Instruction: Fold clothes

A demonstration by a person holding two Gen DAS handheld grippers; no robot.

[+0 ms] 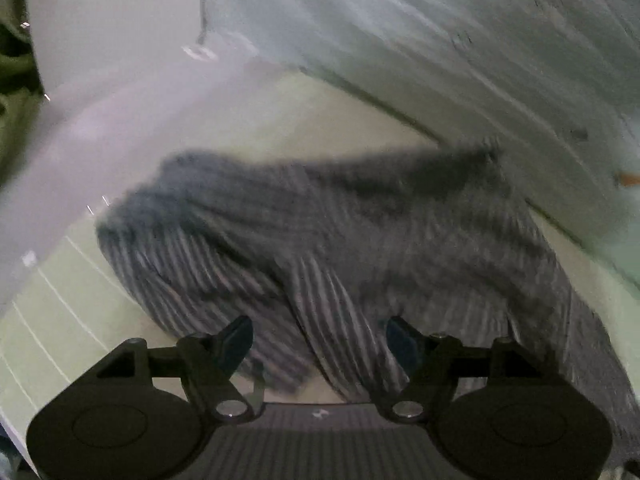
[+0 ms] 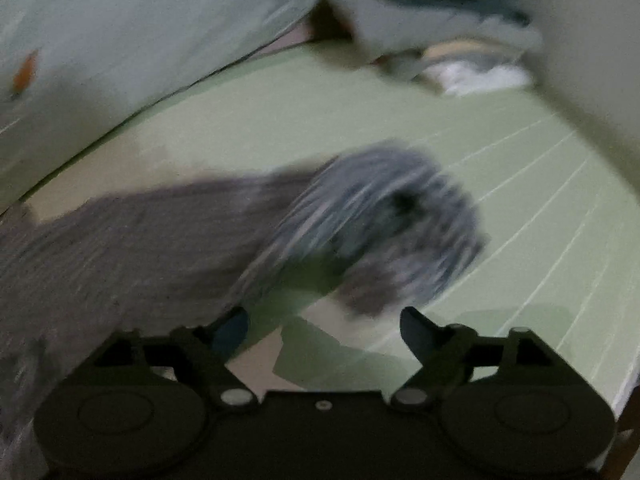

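Note:
A grey striped garment point(image 1: 328, 248) lies rumpled on a pale green bed sheet point(image 1: 80, 320). In the left wrist view my left gripper point(image 1: 320, 340) is open just above the garment's near folds, and striped cloth shows in the gap without being pinched. In the right wrist view the same garment point(image 2: 360, 224) is blurred, its bunched end lying ahead of my right gripper point(image 2: 324, 336). That gripper is open over bare sheet point(image 2: 520, 200), with nothing between its fingers.
A pale blanket or pillow point(image 1: 440, 40) runs along the far side of the bed. A blurred heap of other cloth point(image 2: 440, 20) sits at the far end in the right wrist view. The bed's edge point(image 2: 624, 392) shows at the lower right.

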